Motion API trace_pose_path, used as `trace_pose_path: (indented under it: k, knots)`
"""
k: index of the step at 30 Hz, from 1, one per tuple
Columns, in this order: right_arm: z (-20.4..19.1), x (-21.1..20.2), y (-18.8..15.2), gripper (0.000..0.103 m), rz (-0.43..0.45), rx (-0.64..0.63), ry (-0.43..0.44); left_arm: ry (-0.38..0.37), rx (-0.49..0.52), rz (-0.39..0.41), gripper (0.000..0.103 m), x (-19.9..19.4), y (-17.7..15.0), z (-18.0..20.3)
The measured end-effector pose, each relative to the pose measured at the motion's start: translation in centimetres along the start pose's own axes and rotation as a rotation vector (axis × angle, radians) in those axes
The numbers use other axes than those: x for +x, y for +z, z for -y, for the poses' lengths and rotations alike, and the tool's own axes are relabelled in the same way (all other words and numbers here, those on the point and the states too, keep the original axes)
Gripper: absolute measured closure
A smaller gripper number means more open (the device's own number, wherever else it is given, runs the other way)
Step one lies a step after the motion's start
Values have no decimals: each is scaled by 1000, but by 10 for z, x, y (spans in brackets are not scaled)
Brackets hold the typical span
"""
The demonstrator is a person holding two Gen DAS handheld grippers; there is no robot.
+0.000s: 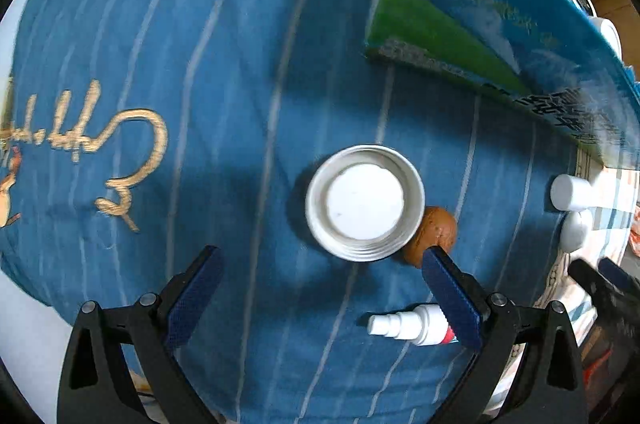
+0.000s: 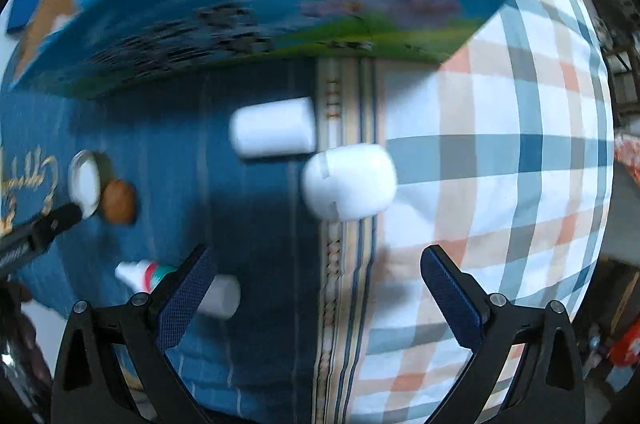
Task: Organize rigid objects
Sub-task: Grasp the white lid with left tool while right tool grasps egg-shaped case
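Observation:
A silver jar lid (image 1: 365,202) lies upside down on the blue striped cloth (image 1: 224,84), just ahead of my open left gripper (image 1: 324,256). A brown egg-like ball (image 1: 434,231) touches the lid's right side, by my right fingertip (image 1: 434,258). A small white spray bottle (image 1: 412,324) lies beside that finger. My right gripper (image 2: 318,256) is open and empty, a little short of a white rounded case (image 2: 349,180). A white cylinder (image 2: 274,132) lies just beyond the case. The lid (image 2: 85,184), ball (image 2: 118,202) and spray bottle (image 2: 138,274) show at that view's left.
A blue and green printed box (image 1: 500,24) stands at the back; it also shows in the right wrist view (image 2: 280,12). A checked cloth (image 2: 500,164) covers the right side. The white cylinder (image 1: 570,190) and case (image 1: 576,230) lie at the blue cloth's right edge.

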State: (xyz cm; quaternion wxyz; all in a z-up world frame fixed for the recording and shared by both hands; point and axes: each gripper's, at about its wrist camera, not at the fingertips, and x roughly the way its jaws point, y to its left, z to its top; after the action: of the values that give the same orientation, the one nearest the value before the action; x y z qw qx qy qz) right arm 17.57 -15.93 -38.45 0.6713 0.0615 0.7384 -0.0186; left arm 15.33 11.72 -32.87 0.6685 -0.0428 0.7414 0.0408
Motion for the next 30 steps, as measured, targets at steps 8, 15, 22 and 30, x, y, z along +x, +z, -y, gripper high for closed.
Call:
trace_pose_path:
  k: [8, 15, 22, 30]
  knots:
    - [13, 40, 16, 38, -57, 55, -27, -104, -27, -75, 2, 23, 4, 8]
    - [12, 38, 7, 46, -13, 66, -48, -145, -46, -77, 2, 33, 10, 17]
    - [23, 40, -6, 46, -31, 78, -17, -191, -95, -75, 5, 36, 23, 9]
    - [30, 42, -14, 46, -61, 78, 29, -266, -173, -78, 8, 33, 19, -32]
